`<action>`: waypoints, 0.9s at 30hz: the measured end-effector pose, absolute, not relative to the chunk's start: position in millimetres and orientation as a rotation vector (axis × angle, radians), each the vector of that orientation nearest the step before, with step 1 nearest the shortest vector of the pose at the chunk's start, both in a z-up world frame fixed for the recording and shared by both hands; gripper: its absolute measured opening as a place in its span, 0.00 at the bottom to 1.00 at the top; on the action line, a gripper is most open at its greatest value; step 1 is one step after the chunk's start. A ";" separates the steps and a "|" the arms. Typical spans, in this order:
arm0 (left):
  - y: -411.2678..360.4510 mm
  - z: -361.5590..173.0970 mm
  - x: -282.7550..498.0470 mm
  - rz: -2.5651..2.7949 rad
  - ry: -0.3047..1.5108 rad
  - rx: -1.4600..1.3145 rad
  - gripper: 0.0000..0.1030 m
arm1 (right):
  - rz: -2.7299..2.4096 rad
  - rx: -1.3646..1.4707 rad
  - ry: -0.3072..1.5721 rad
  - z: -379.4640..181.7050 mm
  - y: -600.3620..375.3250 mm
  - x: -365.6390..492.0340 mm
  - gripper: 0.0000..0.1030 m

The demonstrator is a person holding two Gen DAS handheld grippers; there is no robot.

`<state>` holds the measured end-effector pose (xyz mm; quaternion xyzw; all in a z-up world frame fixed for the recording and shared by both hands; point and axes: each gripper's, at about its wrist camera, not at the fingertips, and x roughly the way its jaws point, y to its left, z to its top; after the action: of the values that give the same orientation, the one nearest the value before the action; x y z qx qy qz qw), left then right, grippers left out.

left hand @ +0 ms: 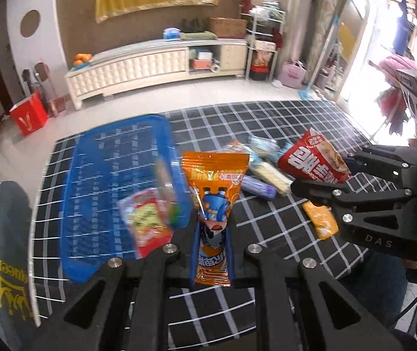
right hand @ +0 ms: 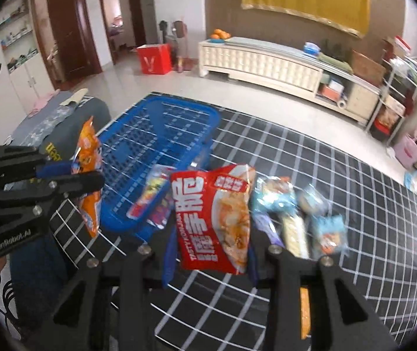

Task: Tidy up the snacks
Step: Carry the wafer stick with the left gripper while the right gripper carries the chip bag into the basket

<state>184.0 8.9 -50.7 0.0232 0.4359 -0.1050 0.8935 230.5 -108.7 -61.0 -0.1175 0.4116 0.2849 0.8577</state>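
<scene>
Two grippers, each clamped on one packet, both raised above the checked tablecloth (left hand: 296, 122), judged to be mid-carry toward the basket.

Left gripper (left hand: 212, 234): jaws closed on the lower half of one orange snack bag (left hand: 214, 193), held upright just right of the basket's near corner; pinching it low leaves the top free to drop in.

Right gripper (right hand: 208, 251): jaws closed on the bottom edge of one red chip bag (right hand: 217, 219), upright and slightly tilted, over the loose pile.

Blue slatted basket (right hand: 161, 134): one, at the left of the table, holding one red-and-yellow packet (left hand: 147, 228), blurred; it lies against the near wall.

Loose on the cloth, right of the basket: one pale long bar (right hand: 294, 234), one purple packet (left hand: 259, 188), and about three light-blue packets (right hand: 328, 234), count uncertain through blur. One small orange packet (left hand: 321, 222) lies apart, nearest the holder.

Judgement: two in hand, one stowed, roughly six waiting.
</scene>
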 end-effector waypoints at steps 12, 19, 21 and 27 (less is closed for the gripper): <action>93.3 -47.7 203.8 -0.105 0.899 -0.008 0.13 | 0.659 -0.294 0.909 -70.2 -52.1 254.9 0.42; 114.5 -57.6 237.7 -0.108 0.922 -0.017 0.13 | 0.638 -0.328 0.941 -80.3 -27.8 287.4 0.42; 117.3 -60.9 248.4 -0.105 0.929 -0.013 0.13 | 0.640 -0.328 0.949 -84.8 -23.4 296.9 0.42; 124.9 -74.4 284.8 -0.124 0.955 -0.034 0.13 | 0.656 -0.347 0.950 -89.6 -8.9 321.3 0.42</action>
<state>284.8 124.9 -74.4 -0.0165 0.4593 -0.0595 0.8861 321.3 -8.9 -89.6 -0.1630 0.4467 0.3084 0.8239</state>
